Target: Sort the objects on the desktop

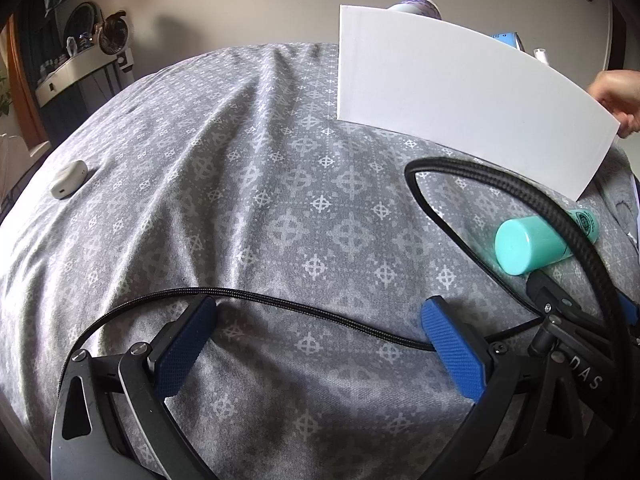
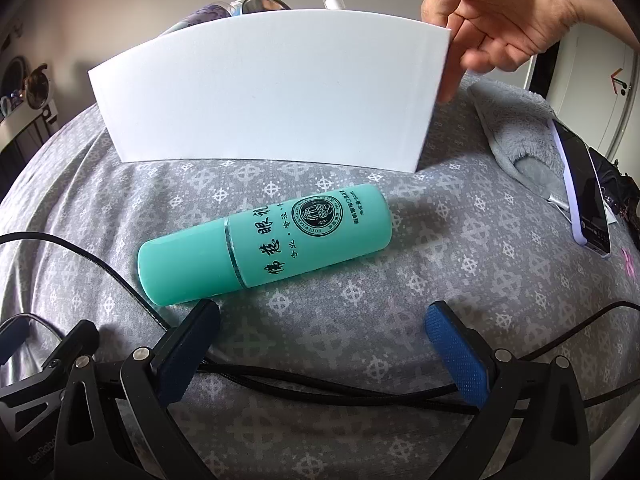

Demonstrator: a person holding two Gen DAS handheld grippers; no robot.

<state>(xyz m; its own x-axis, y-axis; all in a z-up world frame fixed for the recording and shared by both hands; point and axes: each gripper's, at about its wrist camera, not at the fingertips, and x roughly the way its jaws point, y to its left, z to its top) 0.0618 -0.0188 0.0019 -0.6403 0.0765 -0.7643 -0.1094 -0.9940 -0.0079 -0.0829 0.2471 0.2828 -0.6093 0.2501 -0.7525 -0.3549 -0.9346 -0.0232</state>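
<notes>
- The teal bottle (image 2: 264, 246) lies on its side on the grey patterned cloth (image 1: 240, 208), cap toward the left; black Chinese characters run along its body beside a round seal (the small print is too fine to read).
- "DAS" shows in white on the black gripper body at the left view's right edge.
- The right gripper (image 2: 322, 330) rests low on the cloth, jaws spread wide and holding nothing, the bottle just ahead of its left finger.
- The left gripper (image 1: 318, 330) is likewise wide open and empty, a black braided cable (image 1: 304, 310) crossing between its pads.
- A bare hand (image 2: 508, 12) pinches the upper right corner of a white card (image 2: 272, 92) standing upright behind the bottle.
- A white earbud case (image 1: 69, 179) lies well apart at far left; a phone (image 2: 586, 196) lies at right.
</notes>
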